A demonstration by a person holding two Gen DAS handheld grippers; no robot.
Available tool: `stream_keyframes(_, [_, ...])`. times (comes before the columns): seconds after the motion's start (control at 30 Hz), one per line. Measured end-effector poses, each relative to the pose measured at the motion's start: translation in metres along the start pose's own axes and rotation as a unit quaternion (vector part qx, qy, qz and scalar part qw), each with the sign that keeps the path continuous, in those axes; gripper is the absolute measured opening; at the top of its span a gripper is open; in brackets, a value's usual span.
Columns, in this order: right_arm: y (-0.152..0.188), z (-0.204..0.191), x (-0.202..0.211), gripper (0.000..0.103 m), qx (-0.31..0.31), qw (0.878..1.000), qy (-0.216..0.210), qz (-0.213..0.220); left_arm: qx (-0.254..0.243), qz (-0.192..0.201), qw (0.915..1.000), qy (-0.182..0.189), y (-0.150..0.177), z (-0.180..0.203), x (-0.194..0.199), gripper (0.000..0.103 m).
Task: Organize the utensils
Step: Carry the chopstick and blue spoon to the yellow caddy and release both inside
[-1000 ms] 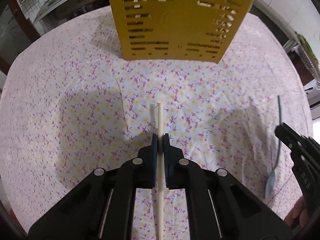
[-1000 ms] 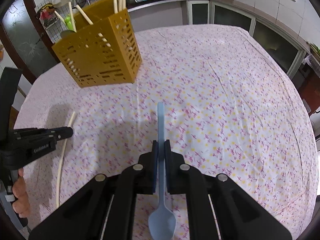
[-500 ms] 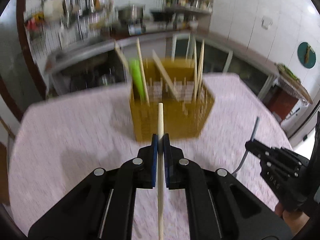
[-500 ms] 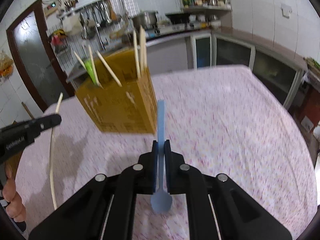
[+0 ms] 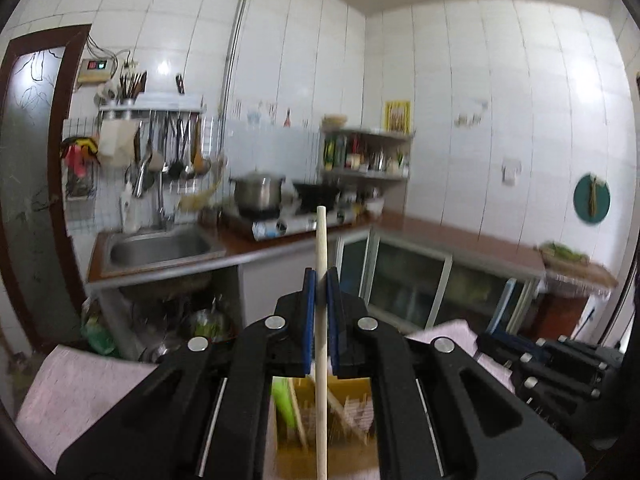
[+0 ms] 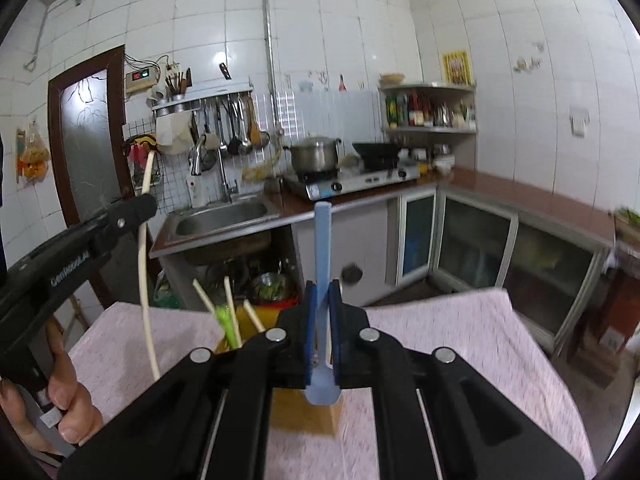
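Both tools are clamped tight, the left tool (image 5: 320,288) on a chopstick (image 5: 321,240) and the right tool (image 6: 322,300) on a blue spoon (image 6: 322,240), both held upright with the yellow utensil holder (image 6: 304,412) down at 6 o'clock on the counter (image 6: 460,340).

The yellow utensil holder (image 5: 320,432) sits mostly behind the left gripper (image 5: 320,284) — only a blurred strip shows between its arms, and the compartments cannot be told apart. The wooden chopstick (image 5: 321,360) runs off the bottom edge. In the right wrist view the holder's front is hidden by the right gripper (image 6: 322,292), and the blue spoon (image 6: 322,384) shows its bowl only partly — the floral cloth (image 6: 460,320) on the counter is smeared, its pattern unreadable.
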State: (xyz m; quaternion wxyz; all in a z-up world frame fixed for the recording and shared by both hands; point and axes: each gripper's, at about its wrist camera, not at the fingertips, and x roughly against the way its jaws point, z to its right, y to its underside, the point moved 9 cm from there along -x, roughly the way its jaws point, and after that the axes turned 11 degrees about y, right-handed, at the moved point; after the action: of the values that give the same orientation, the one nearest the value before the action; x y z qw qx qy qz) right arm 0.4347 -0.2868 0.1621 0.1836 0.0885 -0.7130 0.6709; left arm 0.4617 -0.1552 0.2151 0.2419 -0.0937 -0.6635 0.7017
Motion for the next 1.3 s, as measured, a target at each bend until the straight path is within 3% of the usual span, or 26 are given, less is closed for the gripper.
stream_keyframes(0.2, [0.012, -0.013, -0.042, 0.007, 0.012, 1.000, -0.010, -0.008, -0.011, 0.013, 0.9998, -0.007, 0.015, -0.016, -0.045, 0.005])
stream_keyframes(0.53, [0.080, -0.023, -0.077, 0.007, 0.032, 0.999, -0.012, -0.041, 0.016, -0.006, 0.9998, 0.010, 0.082, -0.048, -0.082, 0.005])
stream_keyframes(0.67, [0.087, -0.023, -0.075, 0.007, 0.035, 0.998, -0.012, -0.041, 0.039, 0.017, 0.9988, 0.023, 0.061, -0.051, -0.071, 0.005])
stream_keyframes(0.87, [0.080, -0.027, -0.071, 0.007, 0.036, 0.999, -0.017, -0.034, 0.008, 0.071, 0.9973, 0.016, 0.028, -0.042, -0.062, 0.005])
stream_keyframes(1.03, [0.090, -0.026, -0.078, 0.007, 0.036, 0.998, -0.016, -0.040, 0.006, 0.052, 0.9985, 0.014, 0.054, -0.045, -0.086, 0.005])
stream_keyframes(1.3, [0.105, -0.025, -0.084, 0.007, 0.014, 0.999, -0.027, -0.040, -0.001, 0.012, 0.9998, 0.017, 0.095, -0.049, -0.087, 0.005])
